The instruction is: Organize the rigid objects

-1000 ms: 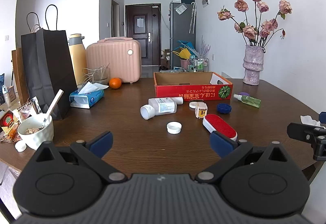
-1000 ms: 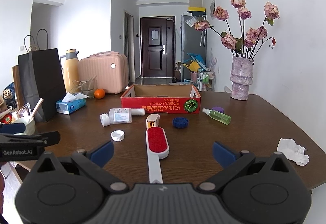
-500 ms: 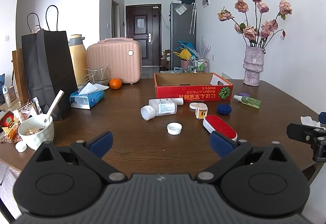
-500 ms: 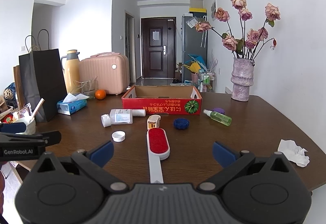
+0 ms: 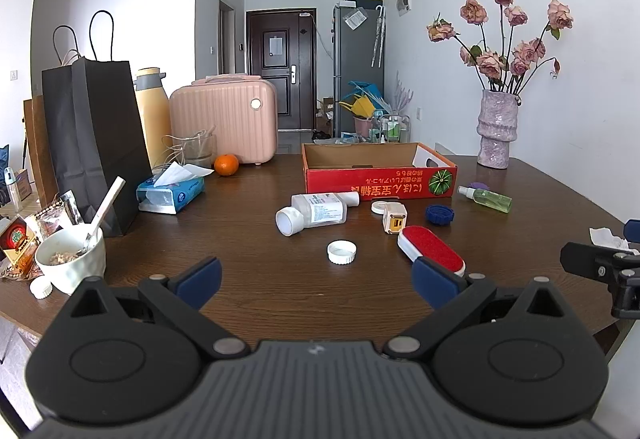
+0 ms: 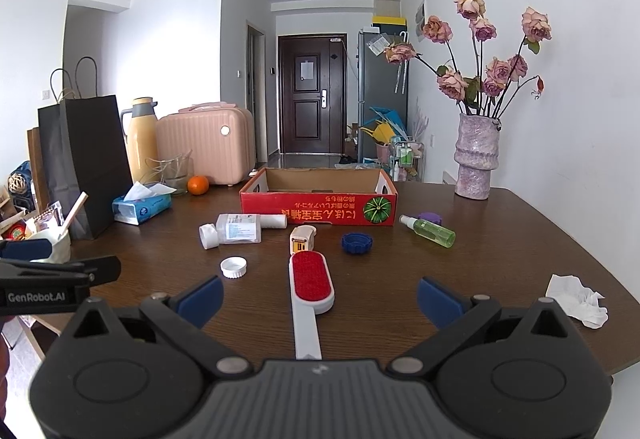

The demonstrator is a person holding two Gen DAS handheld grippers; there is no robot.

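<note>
Lint brush (image 6: pixel 311 281) lies nearest, its white handle pointing at the right gripper (image 6: pixel 318 297), whose jaws stand wide and empty; rigid and light, it is best pinched across the narrow handle. The left gripper (image 5: pixel 316 277) is equally wide, holding nothing. Farther off, the white cap (image 6: pixel 233 267) is small and slick, the toppled bottle (image 6: pixel 236 229) may roll, and the red box (image 6: pixel 320 205) waits behind.
</note>
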